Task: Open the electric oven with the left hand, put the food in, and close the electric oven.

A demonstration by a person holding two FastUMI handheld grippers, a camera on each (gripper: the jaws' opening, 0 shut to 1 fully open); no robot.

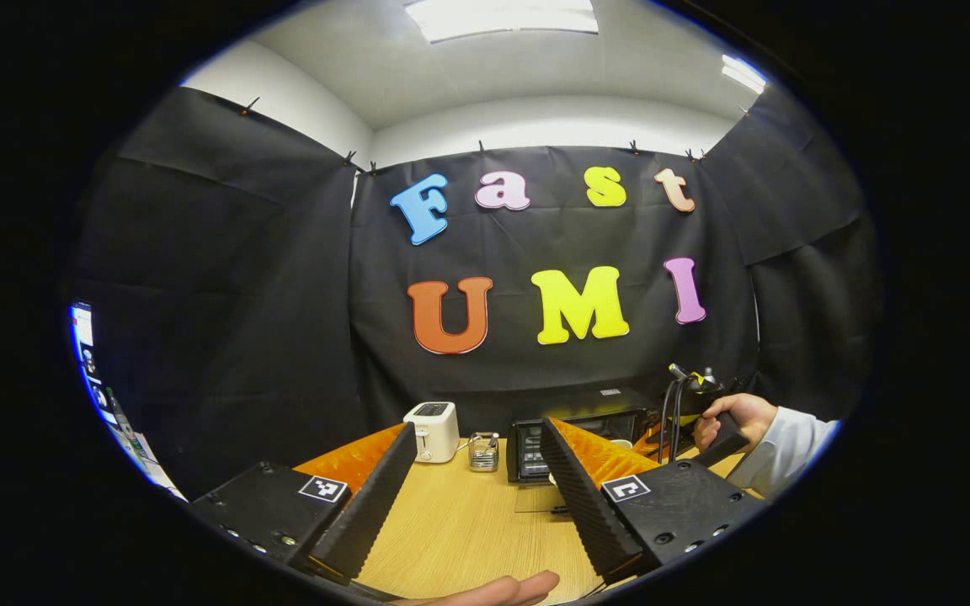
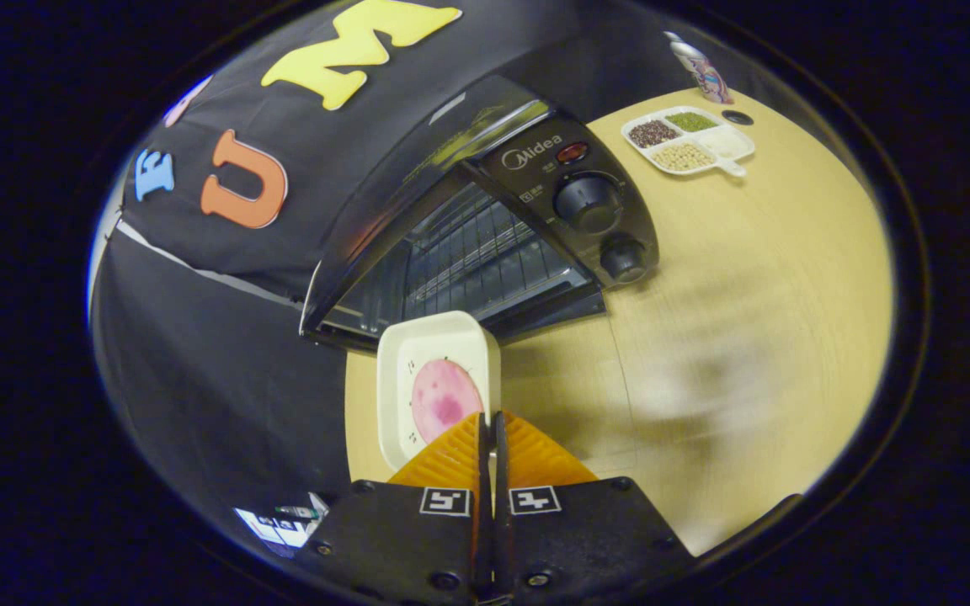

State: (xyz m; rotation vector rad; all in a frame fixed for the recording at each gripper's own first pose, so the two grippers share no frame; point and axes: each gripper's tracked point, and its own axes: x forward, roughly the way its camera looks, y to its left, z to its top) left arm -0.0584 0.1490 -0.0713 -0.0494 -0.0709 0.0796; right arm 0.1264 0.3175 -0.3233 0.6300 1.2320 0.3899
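Oven (image 2: 485,227): black, standing on the wooden table (image 2: 746,295) against the booth's cloth wall; door open, wire rack inside visible through the opening; two knobs and a lamp on its control panel. In the left gripper view it sits at the far edge of the table (image 1: 468,522), right of centre, with its glass door lowered onto the tabletop.
Left gripper (image 1: 477,497): raised above the near side of the table, jaws wide apart, nothing between them; a fingertip shows at the lower edge below it.
Right gripper (image 2: 489,438): fingers pressed together on the near rim of the dish (image 2: 439,370), carrying it tilted just in front of the oven opening. In the left gripper view it appears farther off, beside the oven, in a hand (image 1: 733,417) with a white sleeve.
Dish: white, rectangular, rounded corners; holds the food (image 2: 445,400), a round pink slice.
Toaster (image 1: 432,431): white, left of the oven.
Divided tray (image 2: 687,139): white, with beans and grains in separate compartments, well to the right of the oven.
Glass jar (image 1: 483,451): small, between toaster and oven
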